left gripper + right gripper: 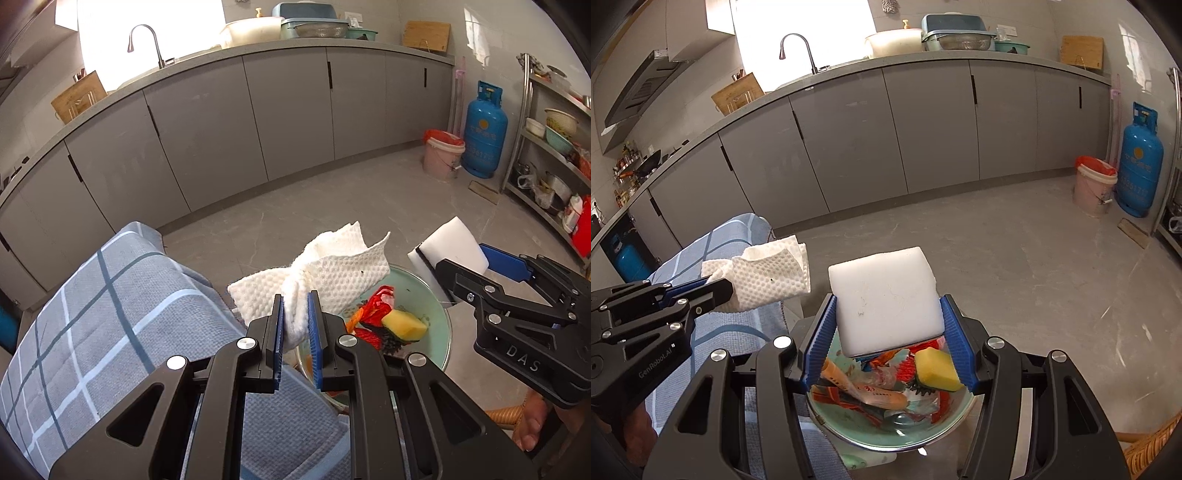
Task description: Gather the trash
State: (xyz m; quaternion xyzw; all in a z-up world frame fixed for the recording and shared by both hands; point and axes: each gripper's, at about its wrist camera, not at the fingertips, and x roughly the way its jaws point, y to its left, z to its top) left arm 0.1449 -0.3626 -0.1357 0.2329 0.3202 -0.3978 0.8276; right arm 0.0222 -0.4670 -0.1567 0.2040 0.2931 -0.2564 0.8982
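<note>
My left gripper is shut on a crumpled white paper towel and holds it above the near rim of a pale green bowl. It also shows in the right wrist view. My right gripper is shut on a white sponge block, held over the same bowl. The block also shows in the left wrist view. The bowl holds a yellow sponge, red wrappers and an orange packet.
A blue-grey checked cloth covers the table left of the bowl. Across the grey floor stand grey cabinets, a pink bucket with a red bag, a blue gas cylinder and a metal shelf rack.
</note>
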